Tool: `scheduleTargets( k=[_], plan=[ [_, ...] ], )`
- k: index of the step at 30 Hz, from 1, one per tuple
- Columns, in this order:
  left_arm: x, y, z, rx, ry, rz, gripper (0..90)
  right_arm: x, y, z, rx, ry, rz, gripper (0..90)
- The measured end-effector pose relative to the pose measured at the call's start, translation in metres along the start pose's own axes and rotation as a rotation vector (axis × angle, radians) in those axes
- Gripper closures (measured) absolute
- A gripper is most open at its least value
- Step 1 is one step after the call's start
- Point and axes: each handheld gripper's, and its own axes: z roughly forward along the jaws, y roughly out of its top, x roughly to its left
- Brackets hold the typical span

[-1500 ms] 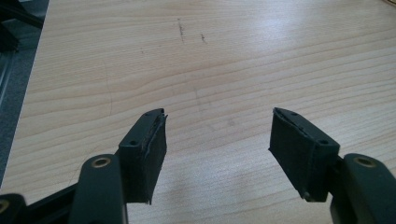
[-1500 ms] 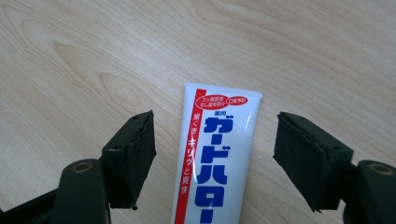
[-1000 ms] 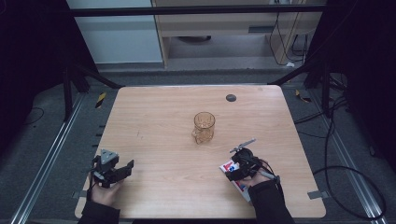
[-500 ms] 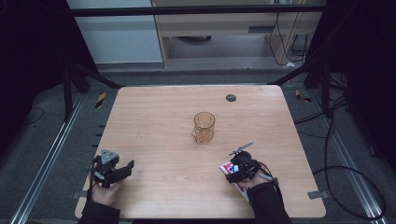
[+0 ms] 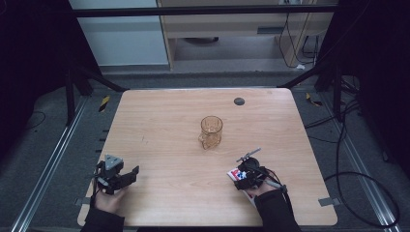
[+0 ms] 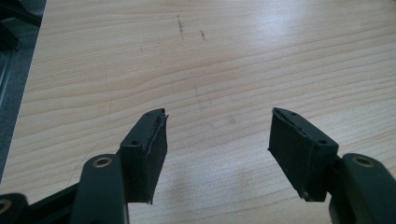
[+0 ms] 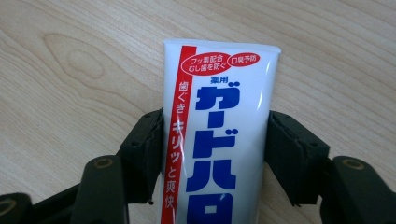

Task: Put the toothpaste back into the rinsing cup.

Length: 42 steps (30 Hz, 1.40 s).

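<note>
A white toothpaste tube [image 7: 224, 135] with blue and red Japanese print lies flat on the wooden table [image 5: 169, 125]. Its crimped end points away from me. My right gripper [image 7: 215, 149] is open, one jaw on each side of the tube and close against its edges. From above, the right gripper [image 5: 245, 176] sits near the table's front right, with the tube [image 5: 236, 174] poking out on its left. My left gripper [image 6: 218, 140] is open over bare wood, and in the high view the left gripper [image 5: 116, 178] rests at the front left corner.
An amber glass mug [image 5: 211, 131] stands upright near the table's middle, its handle toward me. A small dark round disc [image 5: 239, 101] lies near the far edge. Cables trail on the floor to the right of the table.
The right hand and its gripper have edged slightly left and toward me along the tube. The left gripper has stayed where it was.
</note>
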Motion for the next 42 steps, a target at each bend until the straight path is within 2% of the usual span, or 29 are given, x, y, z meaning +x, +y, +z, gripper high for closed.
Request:
scheduleTargets(
  k=[7,10,16,17,19,21,22,23,24,29,30,31,39,42],
  plan=[
    [0.000,0.000,0.000,0.001,-0.001,0.002,36.0,-0.001,0.001,-0.008,0.003,0.014,0.019,56.2],
    [0.000,0.000,0.000,0.001,-0.001,0.002,36.0,-0.004,0.001,-0.015,-0.009,0.048,0.017,65.1],
    [0.000,0.000,0.000,0.001,-0.001,0.002,36.0,-0.004,-0.002,-0.023,-0.022,0.077,0.007,71.8],
    [0.000,0.000,0.000,0.001,-0.001,0.002,36.1,-0.003,-0.002,-0.029,-0.052,0.090,-0.005,72.5],
    [0.000,0.000,0.000,0.002,-0.001,0.003,36.1,-0.003,-0.002,-0.033,-0.070,0.096,-0.008,72.7],
    [0.000,0.000,0.000,0.002,-0.002,0.004,36.1,-0.002,-0.001,-0.042,-0.124,0.106,-0.005,72.8],
    [0.000,0.000,0.000,0.002,-0.001,0.005,36.1,-0.003,0.000,-0.051,-0.192,0.113,-0.010,72.8],
    [0.000,0.000,0.000,0.002,-0.001,0.004,36.1,-0.003,0.000,-0.051,-0.192,0.113,-0.010,72.8],
    [0.000,0.000,0.000,0.002,-0.001,0.004,36.1,-0.004,0.001,-0.055,-0.219,0.116,-0.002,72.7],
    [0.000,0.000,0.000,0.002,-0.001,0.004,36.1,-0.007,0.004,-0.069,-0.367,0.124,0.007,72.8],
    [0.000,0.000,0.000,0.002,-0.001,0.004,36.2,-0.008,0.006,-0.071,-0.419,0.124,0.014,72.9],
    [0.000,0.000,0.000,0.000,0.000,0.004,36.2,-0.008,0.006,-0.071,-0.419,0.124,0.014,72.9],
    [-0.001,0.001,-0.001,0.000,-0.001,0.005,36.2,-0.010,0.015,-0.081,-0.575,0.142,0.047,72.9],
    [0.000,0.001,-0.001,-0.002,-0.002,0.004,36.2,-0.010,0.017,-0.082,-0.628,0.125,0.068,72.9]
  ],
)
